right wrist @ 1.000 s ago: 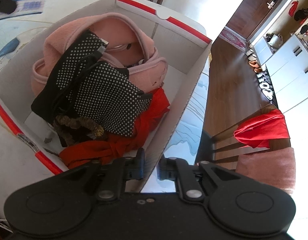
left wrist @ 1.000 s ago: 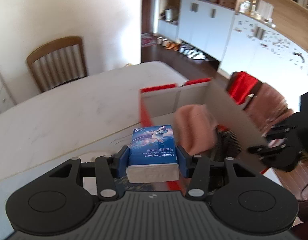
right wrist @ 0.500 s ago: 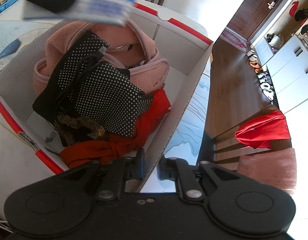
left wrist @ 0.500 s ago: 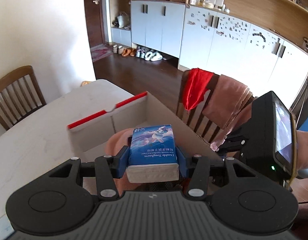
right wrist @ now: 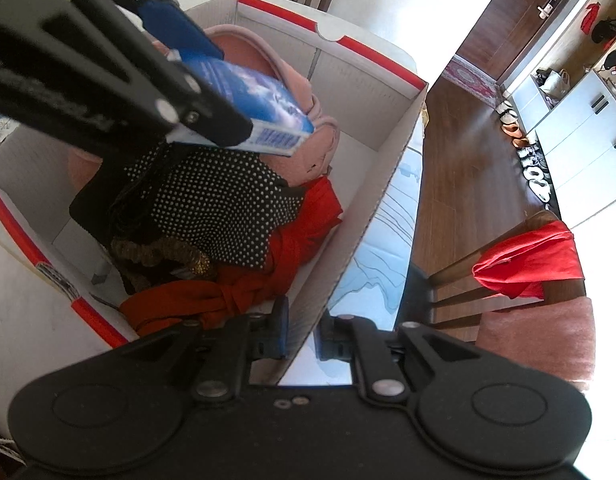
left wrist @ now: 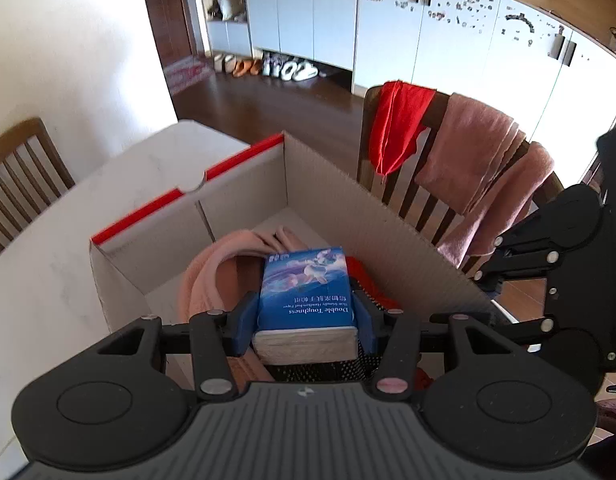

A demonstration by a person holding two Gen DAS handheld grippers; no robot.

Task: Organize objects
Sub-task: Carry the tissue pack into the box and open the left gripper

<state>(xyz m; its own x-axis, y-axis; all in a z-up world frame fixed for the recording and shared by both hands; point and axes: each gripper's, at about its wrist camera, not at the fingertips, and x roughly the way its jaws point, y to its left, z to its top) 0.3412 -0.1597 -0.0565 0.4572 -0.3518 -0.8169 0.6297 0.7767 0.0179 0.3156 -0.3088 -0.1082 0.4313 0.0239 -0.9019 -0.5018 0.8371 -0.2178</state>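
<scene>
The left gripper [left wrist: 305,318] clamped a blue printed tissue pack [left wrist: 308,292] between its blue pads, holding it above the open white cardboard box with red-edged flaps [left wrist: 235,208]. Inside lay a pink knitted garment [right wrist: 308,120], a black white-dotted cloth [right wrist: 223,204] and a red fabric bundle [right wrist: 299,236]. The right gripper [right wrist: 301,330] pinched the box's near right wall. Beyond the box stood a wooden chair draped with red and pink cloths [left wrist: 448,152].

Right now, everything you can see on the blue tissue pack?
The tissue pack is a small, flat, glossy blue plastic packet printed "Double Toughness", white tissue showing at its near end. The left gripper clamps its sides. It is held roughly level above the open cardboard box, over the pink cloth.
</scene>
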